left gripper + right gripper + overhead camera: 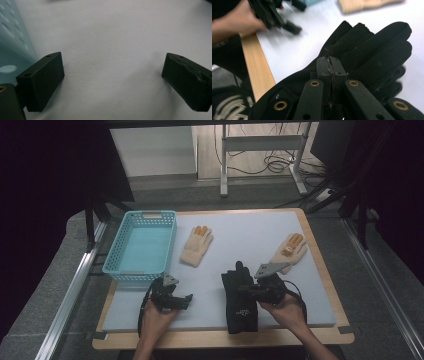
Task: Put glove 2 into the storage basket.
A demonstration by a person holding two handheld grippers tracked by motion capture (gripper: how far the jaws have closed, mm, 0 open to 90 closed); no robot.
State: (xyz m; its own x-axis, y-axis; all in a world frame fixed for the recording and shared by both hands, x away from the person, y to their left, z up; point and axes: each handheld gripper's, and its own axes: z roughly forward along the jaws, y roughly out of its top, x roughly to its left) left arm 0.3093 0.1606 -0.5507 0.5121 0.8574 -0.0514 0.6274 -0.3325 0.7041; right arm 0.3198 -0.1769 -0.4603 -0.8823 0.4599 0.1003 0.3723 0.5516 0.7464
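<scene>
So the right gripper (253,290) has its jaws pressed together, and in the right gripper view the pads (331,72) meet right over the black glove (240,296), so my read is it's pinching a fold of the fabric around the palm, though I honestly can't see cloth between the pads, so it could also be just resting shut on top. The black glove lies flat at the near edge of the grey mat (320,310), cuff toward the person and hanging a bit over the wooden table edge (220,339), fingers pointing far. Looks to me like the job is sorting gloves into the blue basket (120,251) at the far left, which would explain why the basket sits within easy reach of the left gripper (176,296). That one hovers just near of the basket with its jaws wide apart and nothing between them; in the left gripper view there's only bare mat under the pads (41,81) and a slice of basket wall off to the side. Two beige gloves with orange fingertips wait farther back, one just right of the basket (196,246) and one at the far right (290,250). Hard to make out: the grey plate on the right gripper covers the cuff end of the far right glove, the basket's inside looks empty but its near wall blocks some of the floor, and the other hand is motion-blurred in the right gripper view.
</scene>
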